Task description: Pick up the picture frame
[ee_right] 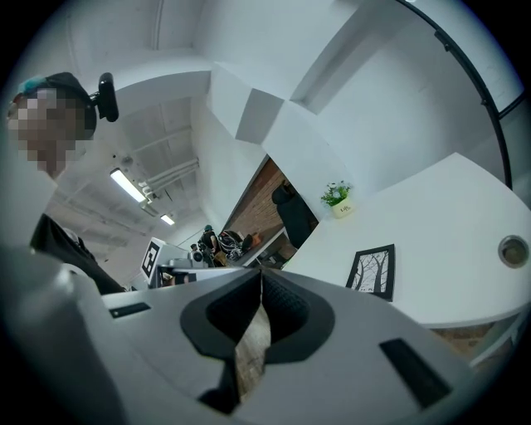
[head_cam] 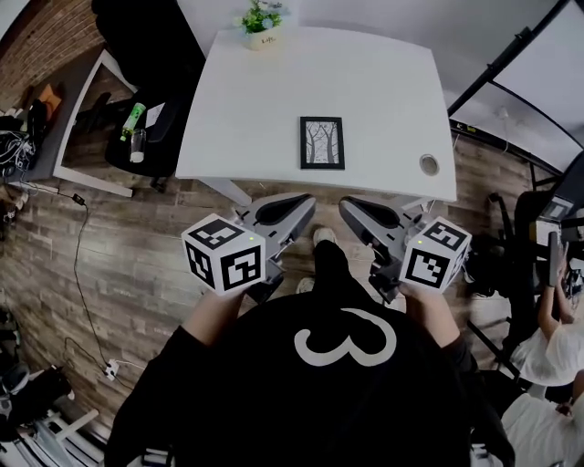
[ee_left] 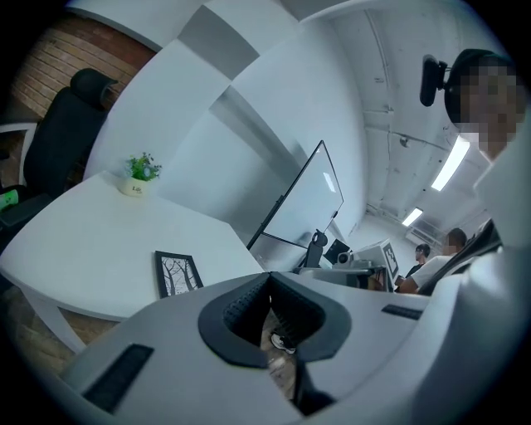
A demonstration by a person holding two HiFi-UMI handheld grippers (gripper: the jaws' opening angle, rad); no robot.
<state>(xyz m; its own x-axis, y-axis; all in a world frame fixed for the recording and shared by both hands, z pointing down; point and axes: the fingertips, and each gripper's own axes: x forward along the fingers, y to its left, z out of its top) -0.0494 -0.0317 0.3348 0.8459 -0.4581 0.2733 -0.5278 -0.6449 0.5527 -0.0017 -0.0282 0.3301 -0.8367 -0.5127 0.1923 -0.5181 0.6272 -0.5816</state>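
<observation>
Risk, I judge: left gripper [head_cam: 301,205] and right gripper [head_cam: 351,210], fingers together and empty, could merely shove the black rectangular picture frame [head_cam: 322,142] lying flat on the white surface [head_cam: 383,82], well ahead.

White table [head_cam: 365,82] with picture frame [head_cam: 322,142] lying flat near frame centre; potted plant [head_cam: 262,23] at the upper edge; left tool [head_cam: 306,199] and right tool [head_cam: 347,206] side by side below the table.
</observation>
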